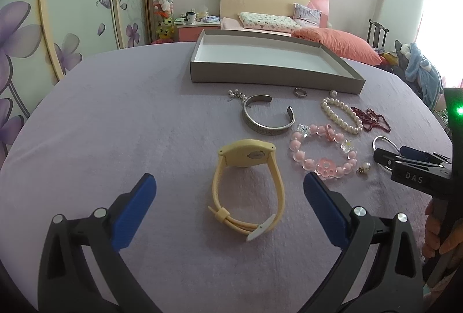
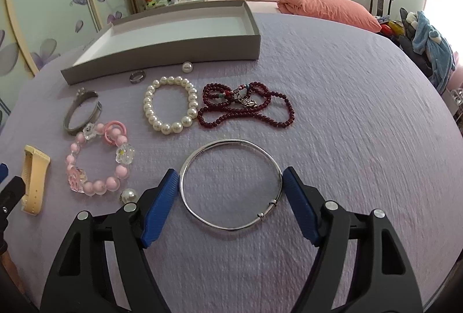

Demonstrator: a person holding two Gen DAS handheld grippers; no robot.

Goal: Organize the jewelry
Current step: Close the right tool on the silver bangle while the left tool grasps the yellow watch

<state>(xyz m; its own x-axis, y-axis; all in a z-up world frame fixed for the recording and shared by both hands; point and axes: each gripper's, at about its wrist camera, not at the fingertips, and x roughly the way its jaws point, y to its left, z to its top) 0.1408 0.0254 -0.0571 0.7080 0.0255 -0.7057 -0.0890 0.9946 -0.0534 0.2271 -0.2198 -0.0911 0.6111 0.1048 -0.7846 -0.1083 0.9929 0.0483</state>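
The tabletop (image 2: 347, 110) is light purple. The watch (image 1: 249, 182) is yellow, one bracelet (image 2: 98, 159) pink, the beads (image 2: 246, 107) dark red, the box (image 2: 173, 52) grey outside, white inside.

We note a shallow grey tray (image 2: 162, 52), white inside, lying at the far side of the lilac cloth. Before it lie a small ring (image 2: 137, 77), a loose pearl (image 2: 187, 67), a silver cuff (image 1: 267, 117), a pearl bracelet (image 2: 169, 109) and dark red beads (image 2: 246, 106). Nearer lie a pink bead bracelet (image 2: 98, 158), a yellow watch (image 1: 249, 185) on its side, and a thin silver bangle (image 2: 231, 185) lying flat.
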